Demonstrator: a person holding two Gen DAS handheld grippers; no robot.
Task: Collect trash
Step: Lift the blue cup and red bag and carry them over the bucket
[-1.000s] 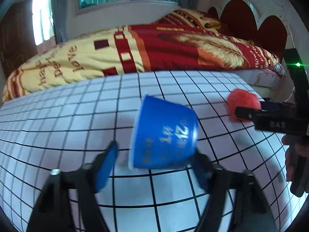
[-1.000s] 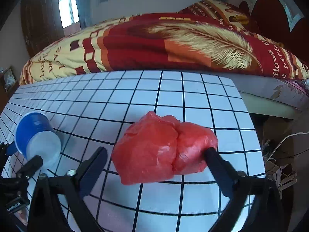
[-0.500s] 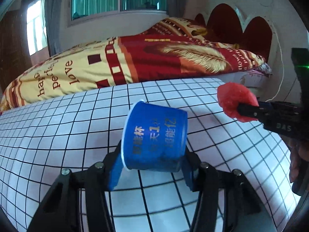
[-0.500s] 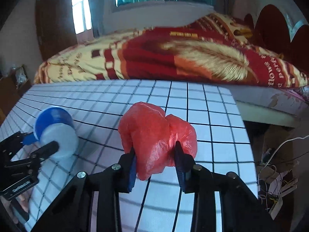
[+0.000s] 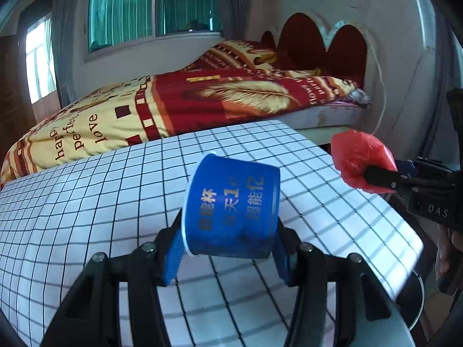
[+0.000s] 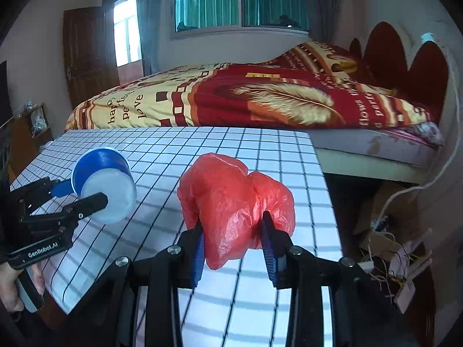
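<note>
a: what have i got on the left?
b: left gripper (image 5: 228,248) clamps the blue cup (image 5: 231,208) above the gridded table (image 5: 86,202).
a: my right gripper (image 6: 234,245), just closed, pinches the red bag (image 6: 234,202) over the table's edge.

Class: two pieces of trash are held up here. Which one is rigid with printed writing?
The blue cup, gripped sideways by the left gripper. The red plastic bag in the right gripper is soft, crumpled and unprinted.
</note>
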